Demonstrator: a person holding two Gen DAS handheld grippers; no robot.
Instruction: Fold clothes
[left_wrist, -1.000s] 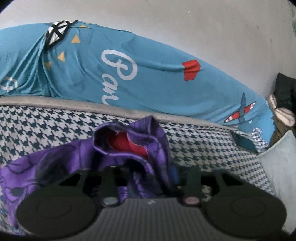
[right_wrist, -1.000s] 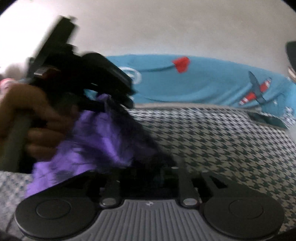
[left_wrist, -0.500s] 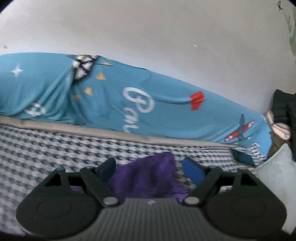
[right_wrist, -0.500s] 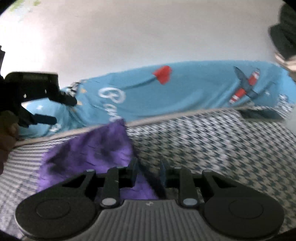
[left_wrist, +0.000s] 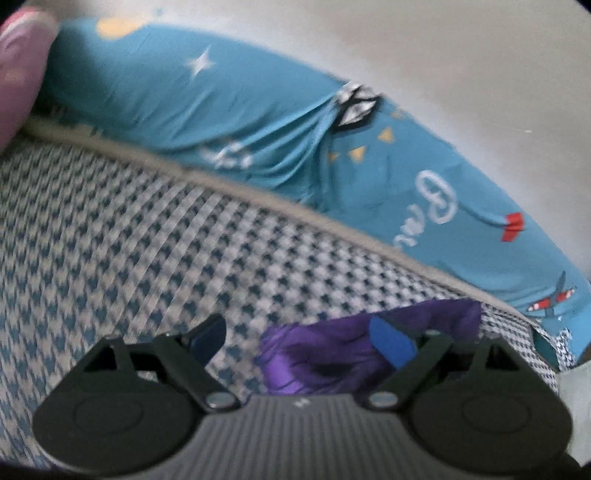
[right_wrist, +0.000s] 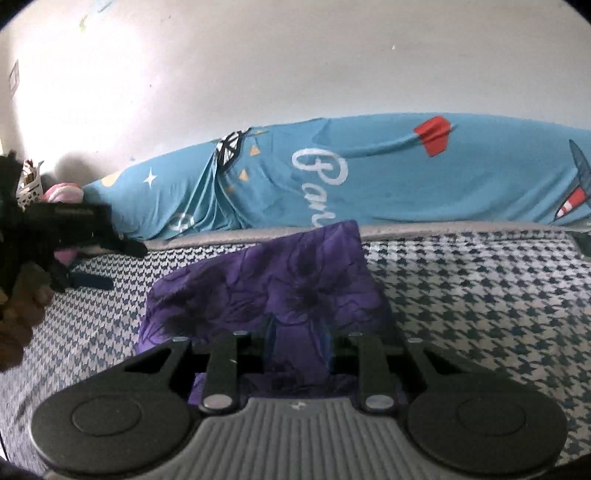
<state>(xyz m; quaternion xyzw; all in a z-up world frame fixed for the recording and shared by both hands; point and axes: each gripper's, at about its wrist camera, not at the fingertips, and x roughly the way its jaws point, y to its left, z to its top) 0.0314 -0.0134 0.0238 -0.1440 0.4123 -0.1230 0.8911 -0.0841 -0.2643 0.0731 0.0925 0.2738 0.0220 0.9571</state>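
Observation:
A purple flower-print garment (right_wrist: 280, 280) lies folded on the houndstooth bed cover (right_wrist: 480, 295). My right gripper (right_wrist: 299, 343) is shut on its near edge, with cloth bunched between the fingers. My left gripper (left_wrist: 295, 328) hangs over the bed cover to the left of the garment, its jaws opening wide and nothing pressed between the blue pads. In the left wrist view a corner of the purple garment (left_wrist: 332, 354) shows behind the right finger. The right wrist view shows the left gripper (right_wrist: 125, 267) at the far left, held by a hand (right_wrist: 18, 317), apart from the garment.
A long bolster in a teal printed cover (right_wrist: 369, 177) lies along the white wall (right_wrist: 295, 74) behind the bed. Something pink (left_wrist: 18, 74) sits at the bolster's left end. A pale cushion (left_wrist: 576, 406) and a teal flat object (left_wrist: 543, 343) are at the right.
The left gripper let go of the purple garment, opened and swung away to the left. The garment dropped flat onto the bed cover. The right gripper kept its grip.

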